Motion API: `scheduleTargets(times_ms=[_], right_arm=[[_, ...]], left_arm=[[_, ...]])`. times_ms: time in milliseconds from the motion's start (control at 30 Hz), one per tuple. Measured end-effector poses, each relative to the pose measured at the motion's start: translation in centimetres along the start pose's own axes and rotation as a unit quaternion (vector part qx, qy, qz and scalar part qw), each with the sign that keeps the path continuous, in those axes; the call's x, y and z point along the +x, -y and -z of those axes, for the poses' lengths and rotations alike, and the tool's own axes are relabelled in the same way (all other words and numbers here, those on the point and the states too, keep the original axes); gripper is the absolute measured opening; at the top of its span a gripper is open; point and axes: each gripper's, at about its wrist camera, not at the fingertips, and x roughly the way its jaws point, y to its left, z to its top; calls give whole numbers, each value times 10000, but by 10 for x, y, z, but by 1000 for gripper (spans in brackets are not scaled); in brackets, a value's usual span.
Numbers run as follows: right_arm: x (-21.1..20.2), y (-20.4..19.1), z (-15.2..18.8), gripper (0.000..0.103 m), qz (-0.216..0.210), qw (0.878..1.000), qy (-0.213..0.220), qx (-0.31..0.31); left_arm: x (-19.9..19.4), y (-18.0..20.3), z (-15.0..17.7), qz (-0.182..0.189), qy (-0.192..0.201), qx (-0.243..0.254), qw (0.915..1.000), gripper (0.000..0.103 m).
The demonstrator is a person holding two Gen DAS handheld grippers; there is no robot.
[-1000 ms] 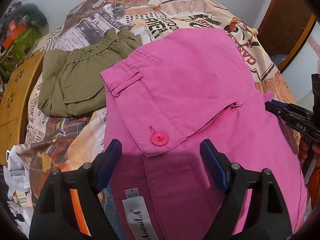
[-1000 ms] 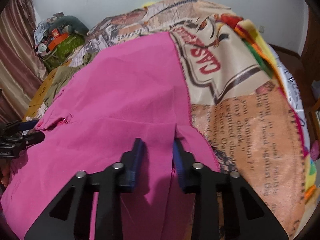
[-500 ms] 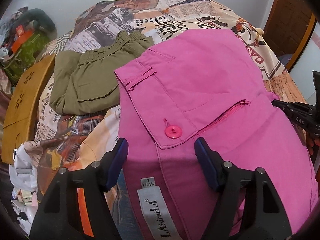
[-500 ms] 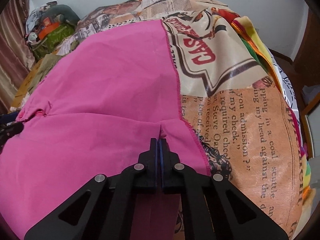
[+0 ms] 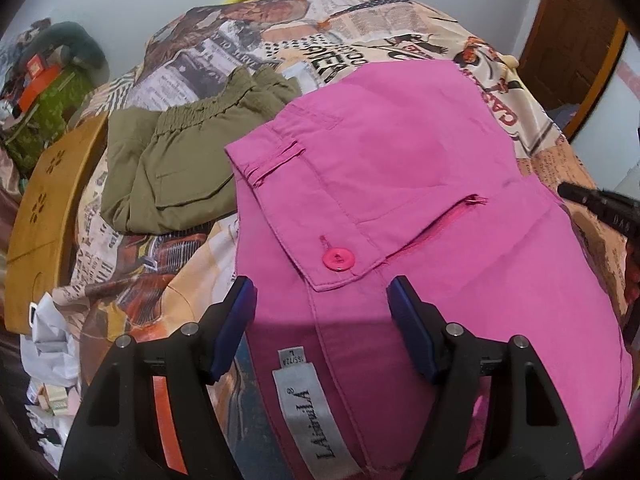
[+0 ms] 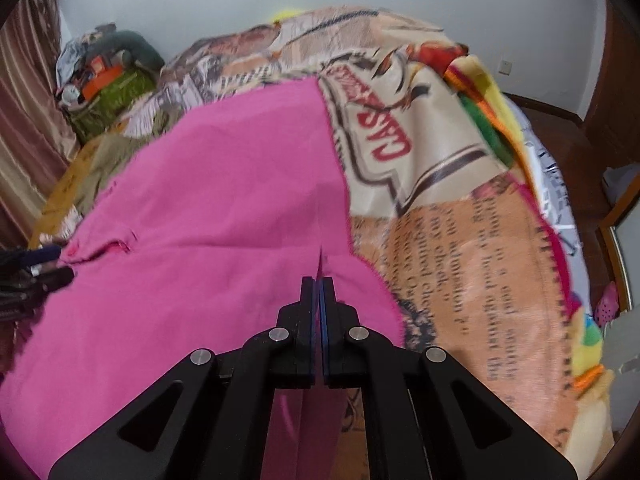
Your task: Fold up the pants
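Note:
Pink pants (image 5: 400,168) lie spread on a bed with a newspaper-print cover; the waistband, pink button (image 5: 338,259) and white label (image 5: 312,404) face my left gripper. My left gripper (image 5: 322,312) is open, its fingers straddling the waistband near the label. My right gripper (image 6: 319,284) is shut on a pinched fold of the pink pants (image 6: 224,200) at their near right edge. The right gripper's tip (image 5: 596,204) shows at the right edge of the left wrist view. The left gripper (image 6: 32,276) shows at the left edge of the right wrist view.
Folded olive-green pants (image 5: 176,172) lie on the bed left of the pink ones. A wooden board (image 5: 44,208) stands at the bed's left side. Clutter (image 5: 44,80) is piled at the far left corner. A wooden door (image 5: 576,40) is at the right.
My right gripper closed from open onto a fold of the pink fabric. My left gripper drew back toward the waistband, so more of the label shows; it stayed open.

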Motion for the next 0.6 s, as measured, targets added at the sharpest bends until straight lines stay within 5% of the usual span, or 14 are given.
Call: scheduleTargets(times_ms=[267, 400, 600], right_arm=[[-23, 5, -6, 13, 145, 9997, 186, -103], [-17, 14, -9, 27, 199, 9995, 217, 67], [4, 29, 0, 28, 202, 9993, -136, 281]], left_arm=[[-33, -3, -23, 83, 475, 222, 9986, 82], [-19, -9, -36, -47, 311, 178, 9993, 82], [17, -25, -42, 141, -167, -207, 9995, 82]])
